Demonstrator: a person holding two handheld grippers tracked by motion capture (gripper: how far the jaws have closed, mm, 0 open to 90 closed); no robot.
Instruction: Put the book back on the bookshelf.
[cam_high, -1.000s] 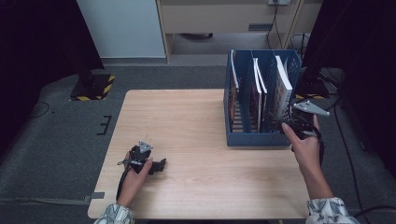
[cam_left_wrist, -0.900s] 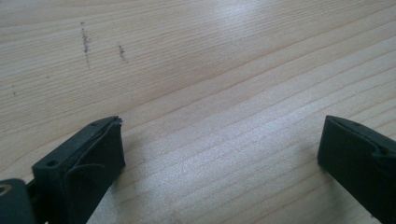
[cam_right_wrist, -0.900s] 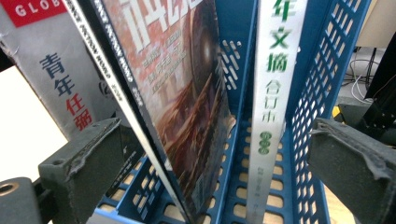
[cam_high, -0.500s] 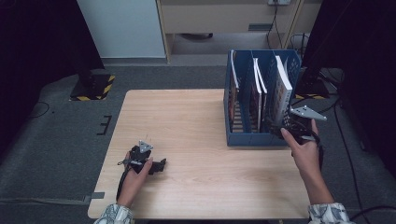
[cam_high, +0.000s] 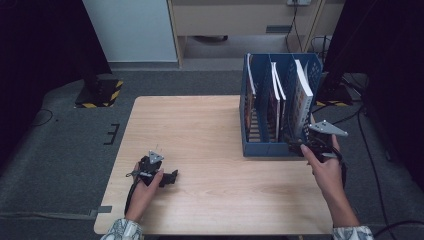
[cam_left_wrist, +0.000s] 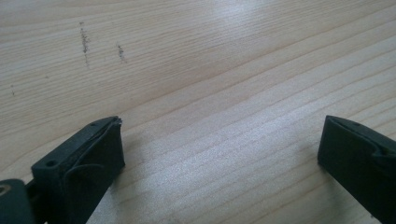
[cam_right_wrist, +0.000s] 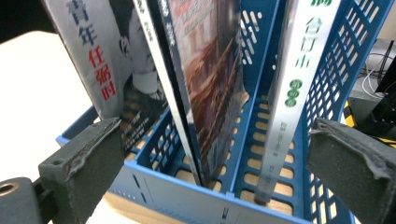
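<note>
A blue slotted file rack (cam_high: 260, 147) stands upright at the table's right side, its front wall (cam_right_wrist: 187, 198) close before my right gripper. It holds a magazine with red characters (cam_right_wrist: 88, 56), a reddish-brown one (cam_right_wrist: 210, 70) in the middle and a white book with green print (cam_right_wrist: 303, 84). My right gripper (cam_right_wrist: 215, 123) is open, its jaws wide apart and aimed into the rack from the front right corner (cam_high: 300, 146). My left gripper (cam_high: 167, 177) rests low at the near left of the table, open (cam_left_wrist: 219, 123) over bare wood.
The light wooden table (cam_high: 210, 130) has free surface between the two hands. Grey carpet surrounds it. A pale cabinet (cam_high: 135, 30) stands beyond the far edge, and a black-and-yellow striped base (cam_high: 100, 92) sits at the far left.
My right gripper has drawn a little nearer and lower at the rack's front right corner. The left gripper has stayed put.
</note>
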